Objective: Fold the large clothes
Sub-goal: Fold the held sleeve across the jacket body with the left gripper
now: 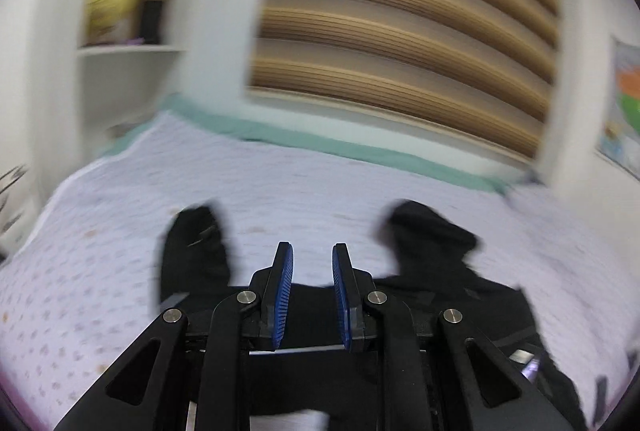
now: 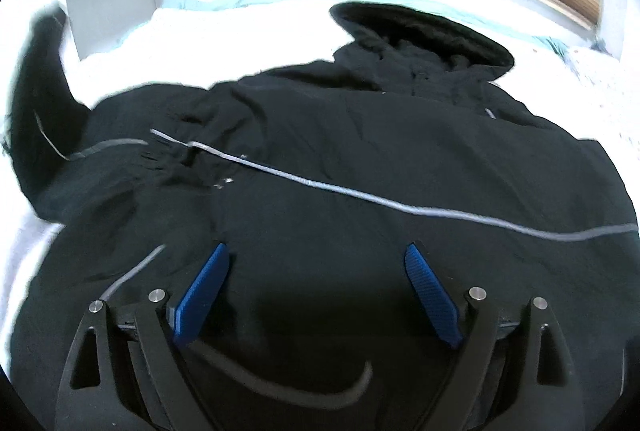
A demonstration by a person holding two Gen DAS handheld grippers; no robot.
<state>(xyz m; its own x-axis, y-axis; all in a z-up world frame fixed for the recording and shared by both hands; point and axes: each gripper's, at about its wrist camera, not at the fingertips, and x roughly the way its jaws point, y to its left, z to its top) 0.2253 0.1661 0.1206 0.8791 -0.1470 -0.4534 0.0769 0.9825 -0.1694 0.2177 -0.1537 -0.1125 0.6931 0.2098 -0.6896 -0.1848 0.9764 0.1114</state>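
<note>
Jacket: I see a large black jacket (image 2: 320, 151) spread flat across the bed (image 1: 100, 251), its hood (image 2: 424, 31) toward the far edge, below the window blind (image 1: 400, 31).

Jacket trim: a thin grey stripe (image 2: 360, 195) runs across the body from the left side to the right.

Left sleeve area: in the right wrist view a dark sleeve (image 2: 36, 83) lies out toward the bed's left edge (bunched, and I cannot tell how it is folded).

Left gripper: my left gripper (image 1: 313, 287) has its blue pads (image 1: 284, 291) drawn close with a narrow gap between them; I see no cloth pinched there, and bedspread shows through the gap. The view is smeared with motion blur.

Right gripper: my right gripper (image 2: 316, 291) is spread wide above the lower part of the jacket, nothing gripped, fabric visible between the fingers; whether the tips touch the cloth I cannot tell.

Bed: a pale bedspread with small printed marks, a green sheet edge (image 1: 320, 143) showing along the far side.

Surroundings: a white shelf (image 1: 132, 49) stands past the bed's far left corner with a yellow round object (image 1: 110, 7) on it; a colourful poster (image 1: 624, 103) hangs at the right.
</note>
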